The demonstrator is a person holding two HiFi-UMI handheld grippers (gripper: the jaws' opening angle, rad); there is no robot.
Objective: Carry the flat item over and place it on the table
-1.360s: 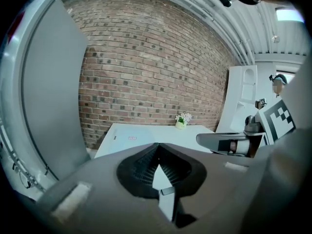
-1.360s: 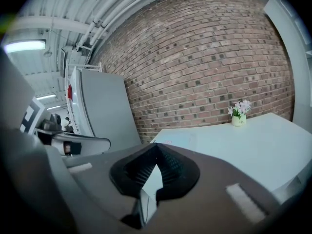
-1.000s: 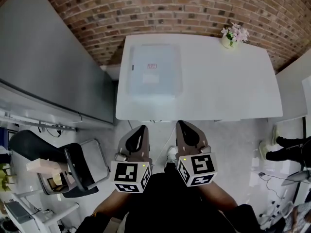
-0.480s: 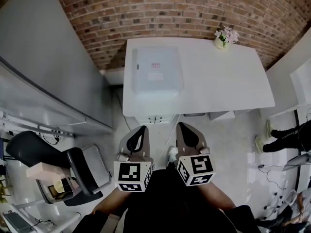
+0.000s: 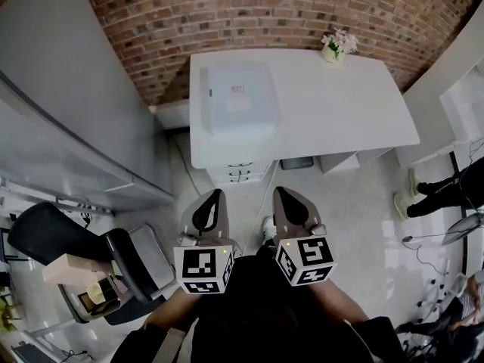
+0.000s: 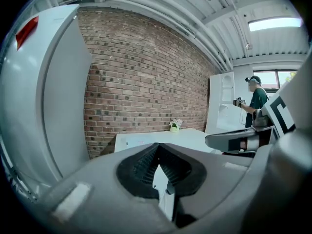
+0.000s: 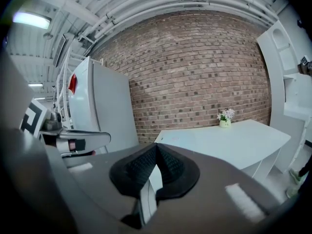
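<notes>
The flat item (image 5: 236,97), a pale, thin rectangular pack with a small red label, lies on the left part of the white table (image 5: 340,119) by the brick wall. It also shows faintly in the left gripper view (image 6: 136,141) and the right gripper view (image 7: 178,139). My left gripper (image 5: 212,197) and right gripper (image 5: 286,195) are side by side close to my body, over the floor and well short of the table. Both are shut with nothing between the jaws, the left (image 6: 157,148) and the right (image 7: 156,149) alike.
A small vase of flowers (image 5: 333,47) stands at the table's far right corner. A drawer unit (image 5: 240,174) sits under the table's front edge. A black office chair (image 5: 57,237) and a grey cabinet (image 5: 68,112) are at my left. Another person (image 6: 255,100) stands at the right.
The table with the flat item has slid up and shrunk in the head view, so more floor and the drawer unit show. Both grippers stay shut and level in front of me.
</notes>
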